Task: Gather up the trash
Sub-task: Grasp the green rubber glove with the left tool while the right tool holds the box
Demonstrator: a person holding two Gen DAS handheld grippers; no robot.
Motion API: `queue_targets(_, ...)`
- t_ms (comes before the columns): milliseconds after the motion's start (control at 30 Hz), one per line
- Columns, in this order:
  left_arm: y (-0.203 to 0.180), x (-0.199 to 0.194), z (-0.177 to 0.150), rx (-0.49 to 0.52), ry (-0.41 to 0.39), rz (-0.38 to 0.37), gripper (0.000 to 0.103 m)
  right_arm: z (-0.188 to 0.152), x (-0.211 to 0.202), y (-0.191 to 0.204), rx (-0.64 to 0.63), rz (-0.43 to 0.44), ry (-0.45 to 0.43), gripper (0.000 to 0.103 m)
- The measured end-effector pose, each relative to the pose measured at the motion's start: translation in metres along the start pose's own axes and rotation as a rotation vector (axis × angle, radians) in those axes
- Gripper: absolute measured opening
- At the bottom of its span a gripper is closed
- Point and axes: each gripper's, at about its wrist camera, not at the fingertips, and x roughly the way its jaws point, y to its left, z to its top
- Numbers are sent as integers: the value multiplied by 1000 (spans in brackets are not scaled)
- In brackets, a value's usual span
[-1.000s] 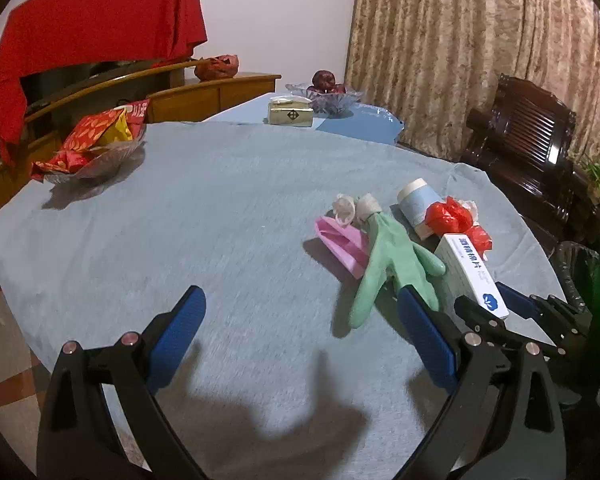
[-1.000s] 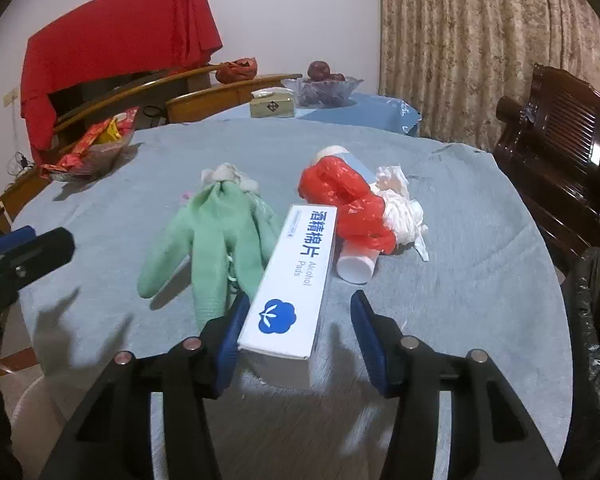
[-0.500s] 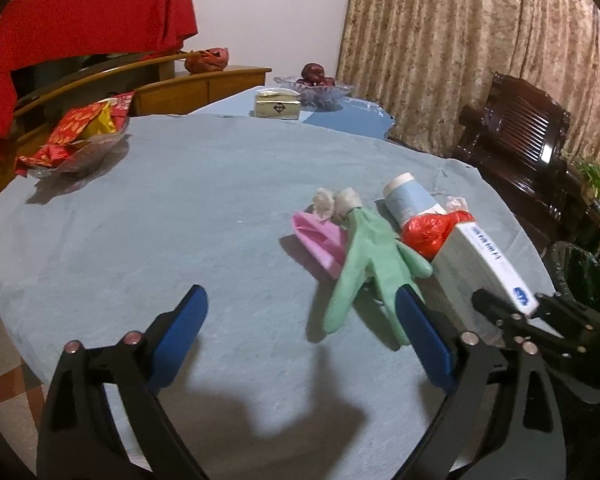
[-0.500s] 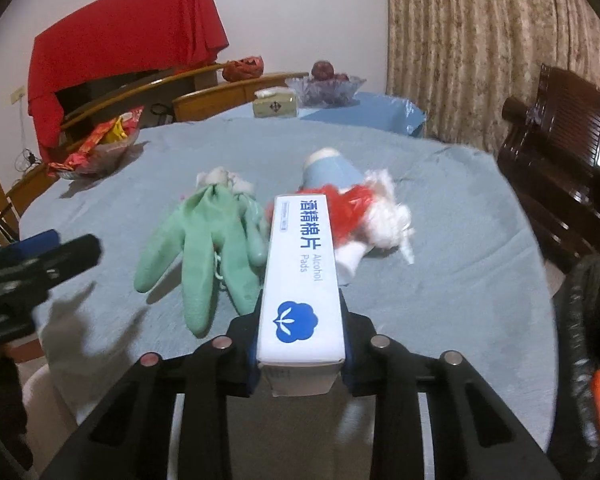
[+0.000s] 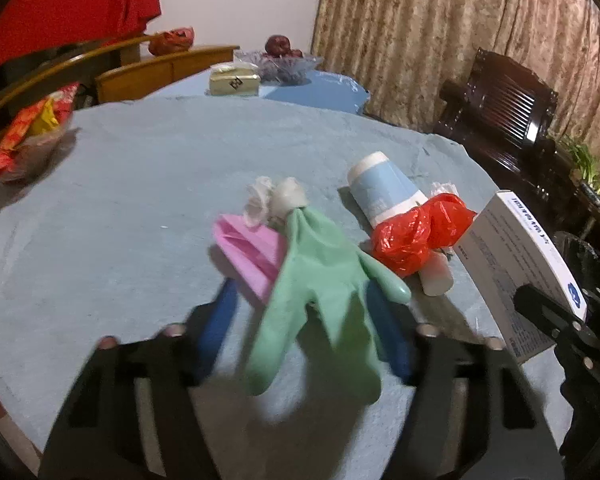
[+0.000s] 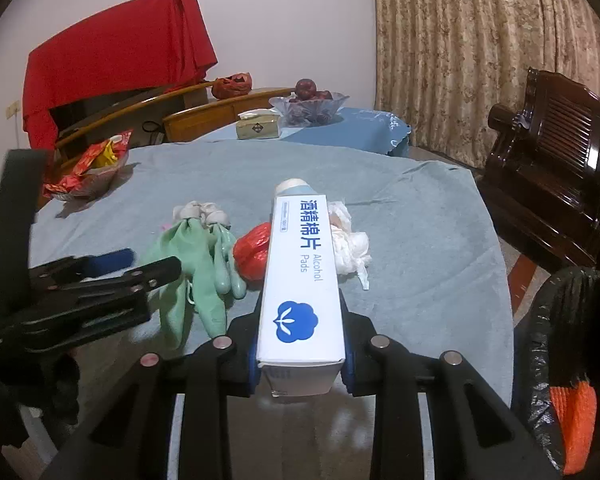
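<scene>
My right gripper is shut on a white alcohol pads box and holds it lifted above the table; the box also shows in the left wrist view. My left gripper stands with its blue fingers on either side of a green rubber glove, still apart from it. A pink paper piece lies under the glove. A red plastic bag, a blue-white paper cup and crumpled white tissue lie beside them.
A black trash bag with something orange inside stands off the table's right edge. A dish of red snack packets sits at the far left. A dark wooden chair stands at the right. A second table behind holds a fruit bowl.
My right gripper closed on the box and lifted it off the table. My left gripper moved forward to the green glove and its fingers narrowed around it.
</scene>
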Motion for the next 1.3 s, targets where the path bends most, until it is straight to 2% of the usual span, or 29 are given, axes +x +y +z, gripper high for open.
queue_targets(67, -3, 2, 0, 6, 12, -19, 34, 2, -1, -2, -1, 1, -3, 30)
queue_targets(100, -5, 1, 0, 11, 8, -22, 24, 2, -2, -2, -2, 2, -4, 30)
queue_targets(133, -6, -1, 0, 20, 2, -23, 21, 3, -3, -2, -3, 2, -7, 30)
queue_targets(167, -9, -5, 0, 30, -10, -15, 10, 2, -4, -2, -4, 3, -10, 30)
queue_targets(200, -11, -8, 0, 33, -16, -18, 5, 3, -5, -3, -3, 4, -12, 30)
queue_targets(433, -21, -32, 0, 27, -51, -64, 3, 9, -20, -4, -4, 24, -44, 30)
queue_targets(567, -28, -42, -8, 37, -41, -92, 3, 9, -26, -6, -11, 25, -48, 30)
queue_targets(633, -29, -40, -18, 37, -11, -100, 3, 6, -25, -7, -11, 22, -38, 30)
queue_targets(733, -29, -33, -30, 26, 36, -101, 9, -3, -20, -10, -7, 14, -14, 30)
queue_targets(800, -28, -28, -33, 11, 55, -105, 30, -6, -18, -11, -6, 12, -3, 30)
queue_targets(867, -30, -25, -35, 5, 67, -99, 43, -10, -16, -12, -3, 11, 8, 30)
queue_targets(933, -32, -23, -36, 12, 68, -88, 47, -12, -15, -13, -4, 11, 12, 30)
queue_targets(967, -33, -23, -37, 10, 71, -87, 52, -13, -16, -13, -4, 11, 13, 30)
queue_targets(1033, -34, -17, -40, 6, 89, -79, 53, -15, -15, -16, 1, 9, 20, 30)
queue_targets(1067, -35, -13, -41, 10, 103, -70, 50, -15, -15, -17, 4, 7, 23, 30)
queue_targets(1100, -36, -9, -43, 12, 118, -59, 41, -16, -15, -18, 6, 6, 23, 30)
queue_targets(1167, -36, -6, -46, 13, 129, -41, 30, -16, -17, -20, 6, 4, 21, 30)
queue_targets(1200, -37, -7, -47, 16, 128, -37, 22, -16, -18, -20, 5, 3, 19, 30)
queue_targets(1300, -36, -13, -48, 22, 105, -12, 6, -14, -22, -23, 10, 1, 12, 30)
